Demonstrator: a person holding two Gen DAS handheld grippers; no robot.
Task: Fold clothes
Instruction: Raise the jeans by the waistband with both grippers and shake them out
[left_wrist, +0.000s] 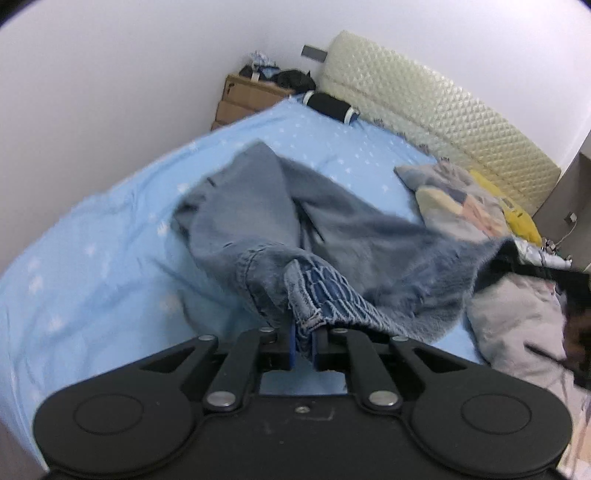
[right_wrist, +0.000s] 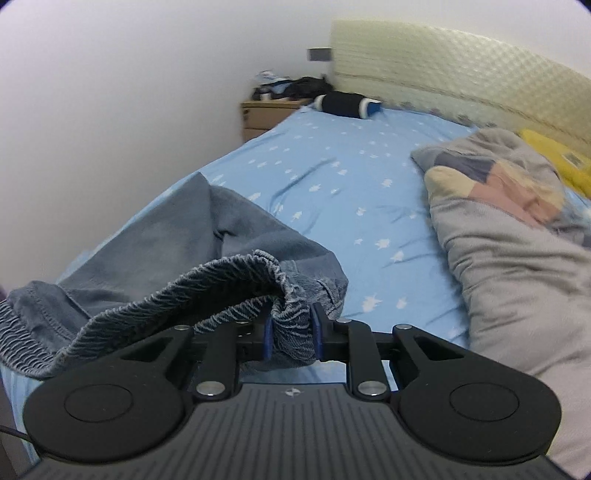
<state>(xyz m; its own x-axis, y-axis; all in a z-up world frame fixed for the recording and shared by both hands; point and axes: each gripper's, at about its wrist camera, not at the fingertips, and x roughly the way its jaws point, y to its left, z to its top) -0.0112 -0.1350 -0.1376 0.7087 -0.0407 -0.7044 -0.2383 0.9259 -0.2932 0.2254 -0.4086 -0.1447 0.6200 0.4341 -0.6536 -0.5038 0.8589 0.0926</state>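
bed (right_wrist: 332, 177) | on it: jeans (left_wrist: 258, 206), blanket (right_wrist: 517, 251), black roll (right_wrist: 343, 104)

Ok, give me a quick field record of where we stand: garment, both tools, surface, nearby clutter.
garment: denim jeans, waistband lifted, legs trailing on the bed
left tool: shut on the elastic waistband
right tool: shut on the waistband too
surface: blue star-print sheet
clutter: grey patchwork blanket to the right, black roll near the headboard
fold: not yet started
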